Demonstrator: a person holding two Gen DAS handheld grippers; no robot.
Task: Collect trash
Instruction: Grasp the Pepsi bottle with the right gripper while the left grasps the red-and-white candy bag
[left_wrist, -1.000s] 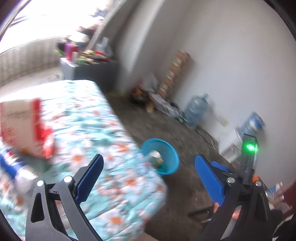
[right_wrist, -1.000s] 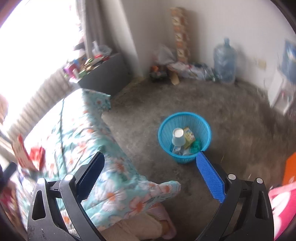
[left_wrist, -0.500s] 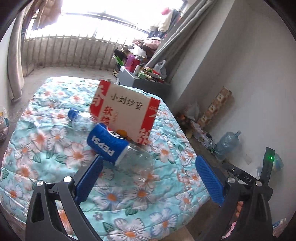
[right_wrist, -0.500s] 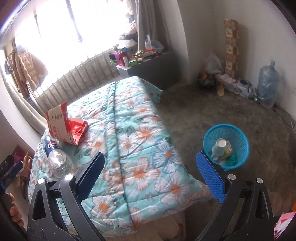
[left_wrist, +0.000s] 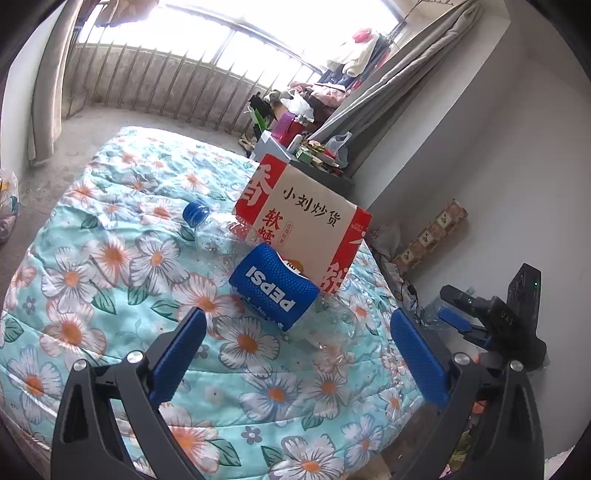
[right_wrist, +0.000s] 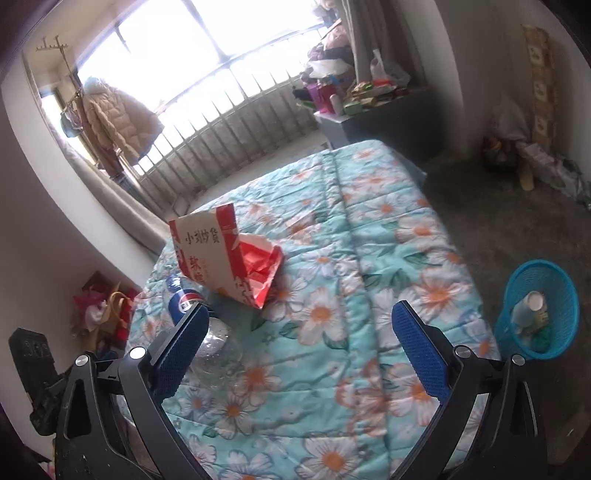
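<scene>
1. The bed (left_wrist: 110, 280), with its floral quilt, fills most of both views. Compared with the earlier frames, it is now seen more closely and more from above, and the view is no longer blurred.
2. A red and white paper bag (left_wrist: 306, 229) stands on the quilt, near the far side in the right wrist view. It appears larger in the left wrist view than half a second ago.
3. The blue basket (right_wrist: 554, 284) is placed on the floor beside the bed, well apart from the trash on the quilt. A cup and other waste are already seen inside it, so part of the task is judged as done.
4. An empty Pepsi bottle (left_wrist: 273, 291) is lying on its side, touching the bag, just ahead of the left hand-held gripper (left_wrist: 295, 347).
5. The left hand-held gripper is spread wide and nothing is held by it. The step in hand is judged to be the approach to the bottle; next, the jaws should be brought around its labelled body and closed.
6. The right hand-held gripper (right_wrist: 295, 347) is also spread wide and is empty, above the quilt.
</scene>
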